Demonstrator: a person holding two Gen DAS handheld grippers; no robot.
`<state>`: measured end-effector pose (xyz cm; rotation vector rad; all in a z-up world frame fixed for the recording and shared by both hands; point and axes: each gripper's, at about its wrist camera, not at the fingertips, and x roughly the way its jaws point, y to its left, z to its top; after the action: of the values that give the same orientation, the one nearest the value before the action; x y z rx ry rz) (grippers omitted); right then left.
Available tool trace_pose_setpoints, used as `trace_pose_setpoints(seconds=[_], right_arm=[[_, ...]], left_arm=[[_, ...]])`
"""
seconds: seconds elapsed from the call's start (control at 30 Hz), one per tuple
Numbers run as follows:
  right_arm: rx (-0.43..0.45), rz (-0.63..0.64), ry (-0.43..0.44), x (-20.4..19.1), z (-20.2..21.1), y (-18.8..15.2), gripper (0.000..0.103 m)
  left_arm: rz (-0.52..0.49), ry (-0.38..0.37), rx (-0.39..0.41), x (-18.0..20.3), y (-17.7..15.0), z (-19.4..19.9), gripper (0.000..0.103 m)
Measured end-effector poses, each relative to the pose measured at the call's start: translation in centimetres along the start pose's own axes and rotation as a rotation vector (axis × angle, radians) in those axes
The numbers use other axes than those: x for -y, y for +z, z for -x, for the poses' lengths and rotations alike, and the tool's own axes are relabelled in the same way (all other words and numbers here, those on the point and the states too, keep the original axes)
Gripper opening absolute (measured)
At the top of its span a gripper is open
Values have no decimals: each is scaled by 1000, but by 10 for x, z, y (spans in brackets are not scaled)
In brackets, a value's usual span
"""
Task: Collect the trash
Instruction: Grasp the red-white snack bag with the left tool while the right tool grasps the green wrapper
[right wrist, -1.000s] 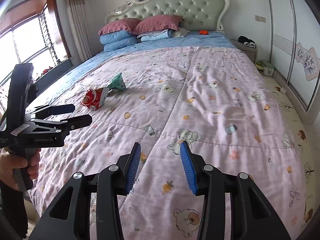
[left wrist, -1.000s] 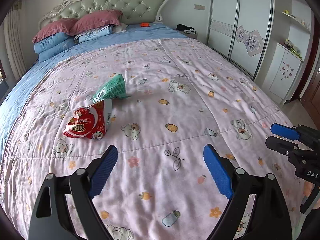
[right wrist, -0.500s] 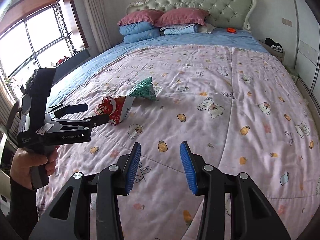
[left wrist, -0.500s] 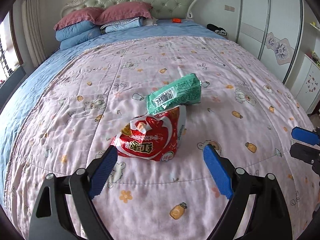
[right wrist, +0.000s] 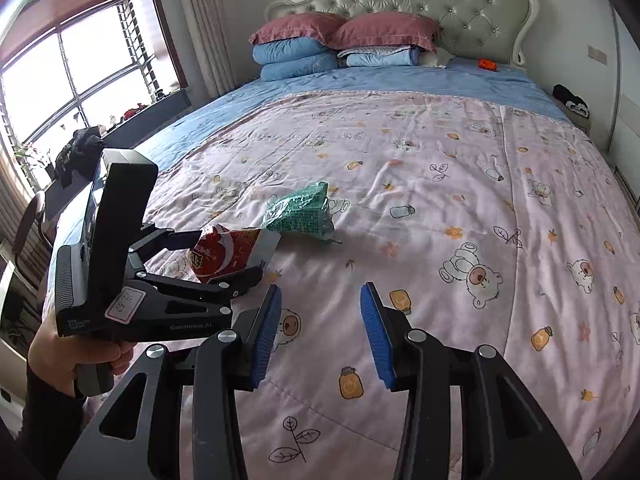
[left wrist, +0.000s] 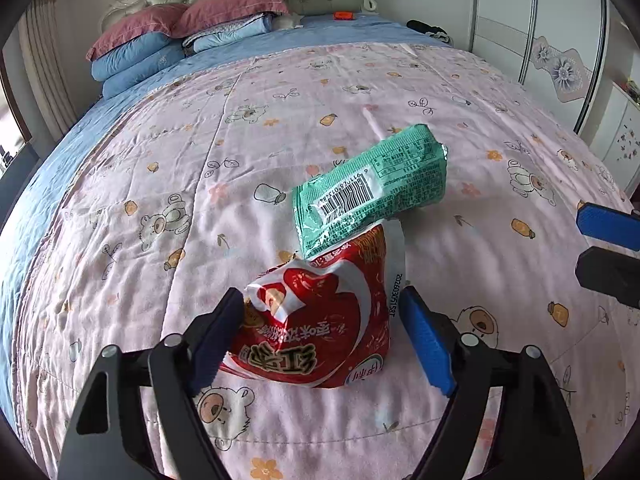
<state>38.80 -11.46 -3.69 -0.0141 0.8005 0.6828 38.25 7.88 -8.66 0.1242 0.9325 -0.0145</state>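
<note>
Left gripper (left wrist: 322, 336): jaws closing, crumpled red foil snack wrapper (left wrist: 320, 320) between them, right pad apart | wrapper's long axis across the jaws | green plastic packet (left wrist: 372, 188) just beyond, overlapping wrapper's far edge | right gripper (right wrist: 318, 334): narrow, empty, farther off.

Quilt (left wrist: 200, 208): open and flat from 9 to 12 o'clock of the red wrapper (left wrist: 320, 320).
Green wrapper (left wrist: 372, 184): touching the red one at its 1 o'clock, blocking that side.
Left gripper (left wrist: 322, 338): jaws closing, red wrapper fills the gap.
Right gripper (right wrist: 318, 322): parted jaws, bare quilt ahead.
Pillows (right wrist: 340, 40): far off at 12 o'clock.
</note>
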Motion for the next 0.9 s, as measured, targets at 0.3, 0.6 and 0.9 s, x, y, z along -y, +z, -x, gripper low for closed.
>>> trace_pose_setpoints(seconds=[0.3, 0.6, 0.9], right_arm=[[-20, 2, 55, -6, -36, 26, 41], [-36, -14, 48, -9, -76, 49, 49], [-48, -52, 67, -10, -101, 43, 18]], left_arm=[[85, -87, 64, -18, -4, 4, 40], [157, -103, 110, -41, -13, 17, 36], [253, -119, 131, -63, -19, 20, 36]])
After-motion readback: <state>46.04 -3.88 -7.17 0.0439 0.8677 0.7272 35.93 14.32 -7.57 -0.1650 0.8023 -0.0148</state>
